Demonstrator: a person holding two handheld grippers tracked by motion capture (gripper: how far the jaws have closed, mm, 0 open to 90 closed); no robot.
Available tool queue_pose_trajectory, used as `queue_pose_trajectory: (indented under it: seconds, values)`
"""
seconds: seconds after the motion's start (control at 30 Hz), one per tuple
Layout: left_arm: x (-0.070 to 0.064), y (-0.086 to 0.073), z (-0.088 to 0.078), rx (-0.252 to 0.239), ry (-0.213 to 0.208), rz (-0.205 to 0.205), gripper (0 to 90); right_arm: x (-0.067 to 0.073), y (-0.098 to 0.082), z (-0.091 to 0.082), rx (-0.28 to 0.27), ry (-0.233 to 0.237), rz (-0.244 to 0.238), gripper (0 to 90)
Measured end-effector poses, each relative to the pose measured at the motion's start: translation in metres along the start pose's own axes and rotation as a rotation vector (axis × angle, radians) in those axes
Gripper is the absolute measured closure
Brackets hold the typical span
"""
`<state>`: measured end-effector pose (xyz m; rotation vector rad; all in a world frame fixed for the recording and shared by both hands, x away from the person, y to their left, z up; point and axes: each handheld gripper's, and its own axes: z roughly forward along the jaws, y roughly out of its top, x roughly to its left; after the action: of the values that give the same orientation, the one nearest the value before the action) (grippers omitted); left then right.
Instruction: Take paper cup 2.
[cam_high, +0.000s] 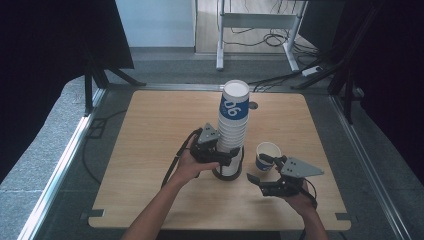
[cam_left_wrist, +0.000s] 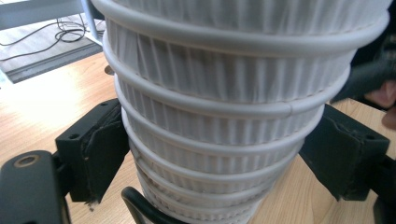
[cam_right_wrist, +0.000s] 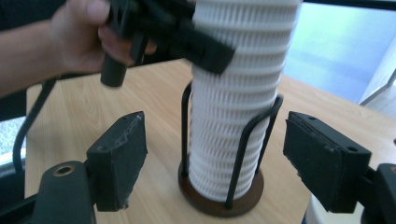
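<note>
Basically, cup stack (cam_high: 233, 129) is light, ribbed, crushable; left gripper (cam_high: 223, 156) fingers clamped low on it; right gripper (cam_high: 260, 173) fingers apart, empty.

A tall stack of ribbed white paper cups (cam_high: 232, 135) is held upright in a black wire holder (cam_right_wrist: 224, 186) mid-table.

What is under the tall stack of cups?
The stack of cups stands in a black wire holder on a round brown base, which sits on the table. The cups cover the middle of the base, so that part is hidden.
</note>
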<state>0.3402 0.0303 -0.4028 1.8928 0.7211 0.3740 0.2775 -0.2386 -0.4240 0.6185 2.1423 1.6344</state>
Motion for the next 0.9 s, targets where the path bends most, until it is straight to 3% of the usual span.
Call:
queue_pose_trajectory:
  seconds: [0.13, 0.5, 0.9]
  values:
    - [-0.001, 0.0, 0.0, 0.0, 0.003, 0.001, 12.7, -0.01, 0.017, 0.003, -0.013, -0.002, 0.0, 21.4]
    - [-0.002, 0.001, 0.001, 0.004, 0.008, 0.0, 12.8, -0.036, 0.078, 0.0, -0.058, 0.065, 0.009, 21.1]
    - [-0.003, 0.0, 0.0, 0.0, 0.009, -0.002, 12.8, -0.044, 0.131, 0.003, -0.066, 0.087, -0.026, 19.9]
